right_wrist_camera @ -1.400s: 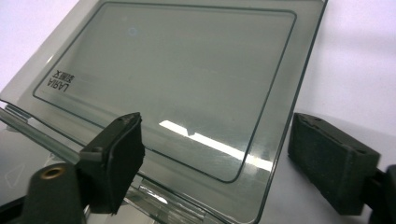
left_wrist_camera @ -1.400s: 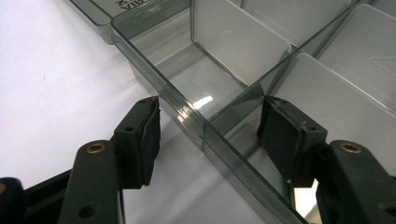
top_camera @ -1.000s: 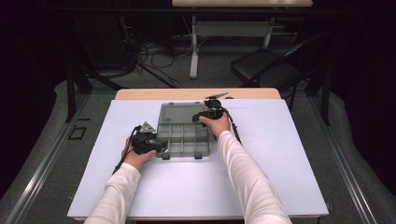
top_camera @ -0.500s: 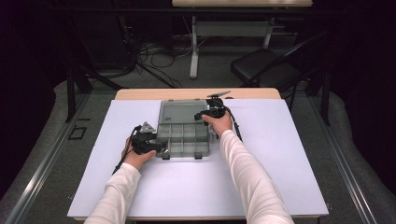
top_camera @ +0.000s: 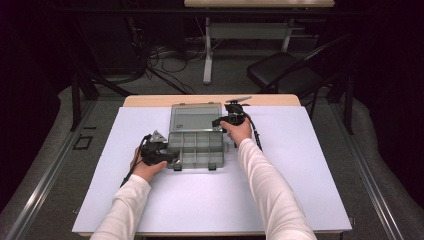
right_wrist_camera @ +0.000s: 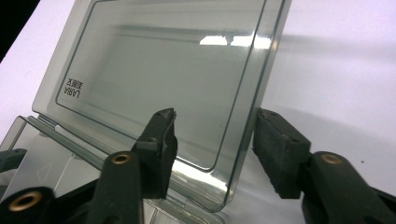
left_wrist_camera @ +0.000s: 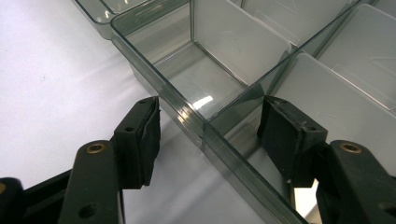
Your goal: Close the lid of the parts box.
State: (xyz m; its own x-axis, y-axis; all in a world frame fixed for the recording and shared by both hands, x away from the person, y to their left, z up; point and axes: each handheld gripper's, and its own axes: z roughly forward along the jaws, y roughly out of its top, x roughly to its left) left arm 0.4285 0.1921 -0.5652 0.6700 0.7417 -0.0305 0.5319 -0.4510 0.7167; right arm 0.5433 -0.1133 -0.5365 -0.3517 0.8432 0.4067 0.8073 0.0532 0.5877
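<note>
Box [top_camera: 196,149], a clear compartment organiser, sits mid-desk [top_camera: 300,190] with its lid [top_camera: 196,117] swung open behind it. Left claw [left_wrist_camera: 210,135] straddles the box's near-left wall, jaws apart and not pressing. Right claw [right_wrist_camera: 212,140] has just been closing around the lid's side edge, pads not yet touching. Likely light, stiff, slick plastic; best gripped by the rims.

My view from above: a smoky, see-through plastic organiser box [top_camera: 196,150] sits toward the far edge of the white worktop [top_camera: 300,190], left of centre. Its hinged lid [top_camera: 196,118] is swung open toward the far edge, the divided compartments [left_wrist_camera: 219,70] empty.
</note>
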